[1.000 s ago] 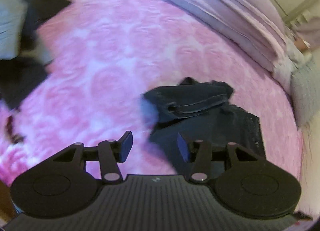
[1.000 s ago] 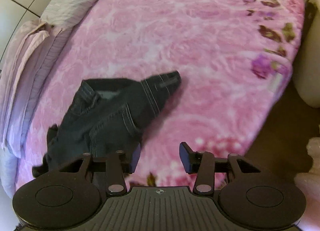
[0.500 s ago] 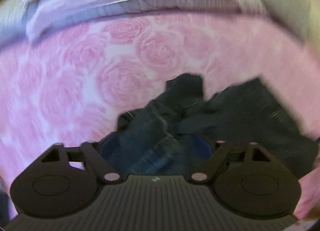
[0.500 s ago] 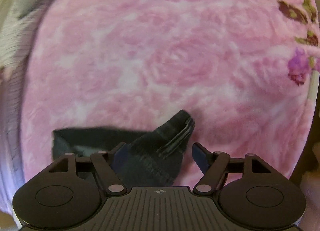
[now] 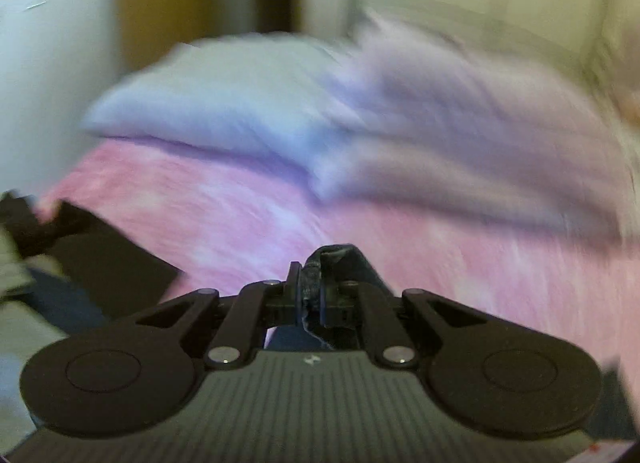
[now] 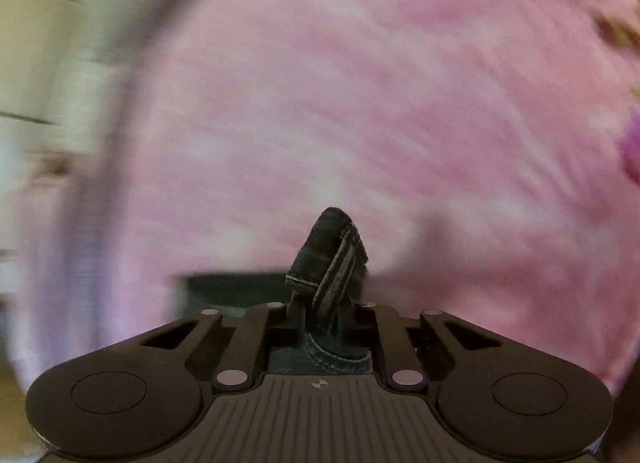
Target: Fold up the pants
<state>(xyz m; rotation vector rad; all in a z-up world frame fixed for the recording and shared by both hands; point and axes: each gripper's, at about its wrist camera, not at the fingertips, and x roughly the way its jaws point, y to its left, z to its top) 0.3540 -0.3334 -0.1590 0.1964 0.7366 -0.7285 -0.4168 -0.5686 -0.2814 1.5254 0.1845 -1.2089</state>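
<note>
Left wrist view: your left gripper (image 5: 311,283) has just closed its jaws and now pinches a fold of the dark denim pants (image 5: 340,259); the cloth bunches up between the fingers (image 5: 294,279) and pokes out past the tips. Beyond it lies the pink blanket (image 5: 440,247), with a pale blue pillow (image 5: 216,103) and a lilac pillow (image 5: 460,123) at the far edge. A dark flat item (image 5: 108,263) lies at the left on the blanket; its kind cannot be told. The background is blurred.

Right wrist view: your right gripper (image 6: 326,315) has also just closed, and it clamps another bunched part of the pants (image 6: 332,251), a stitched hem or band standing up between the tips. More dark fabric trails to the left, low over the pink blanket (image 6: 360,103).
</note>
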